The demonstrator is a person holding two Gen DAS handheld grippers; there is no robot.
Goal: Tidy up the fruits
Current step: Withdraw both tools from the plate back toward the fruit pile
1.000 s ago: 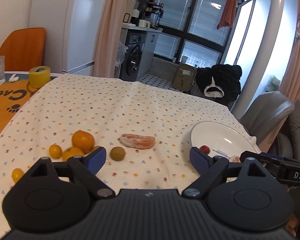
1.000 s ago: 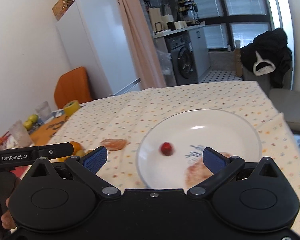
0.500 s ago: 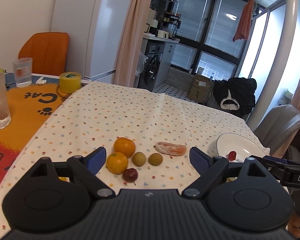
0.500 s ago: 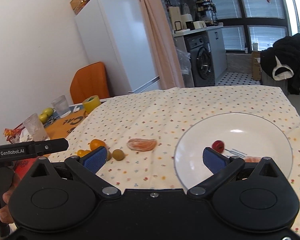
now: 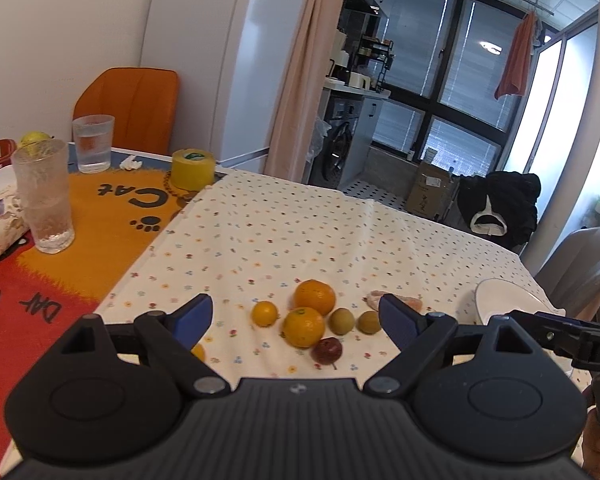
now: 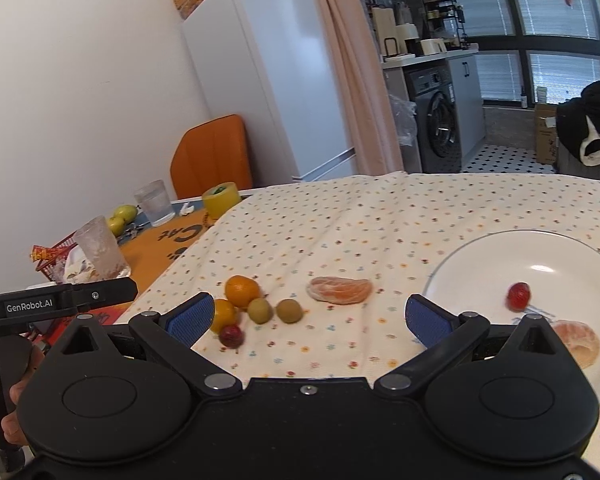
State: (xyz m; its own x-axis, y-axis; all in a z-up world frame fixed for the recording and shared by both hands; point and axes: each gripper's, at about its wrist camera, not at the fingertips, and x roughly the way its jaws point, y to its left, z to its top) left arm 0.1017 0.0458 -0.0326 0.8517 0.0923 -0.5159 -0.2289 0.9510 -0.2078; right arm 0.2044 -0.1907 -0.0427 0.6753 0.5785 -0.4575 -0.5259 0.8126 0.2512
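Claws: left claw [image 5: 292,318], right claw [image 6: 307,316] both released; glossy round plate [image 6: 460,276], peeled segmented mandarin [image 6: 340,290].

Both grippers are showing matte black bodies: a ribbed centre plate, two round discs at the sides, and angled link arms pinned with silver screws. The left gripper [image 5: 294,316] and right gripper [image 6: 308,318] are each wearing blue pads [image 6: 191,317] on their jaws. A black handle bar is carrying white "GenRobot.AI" lettering [image 6: 29,305].
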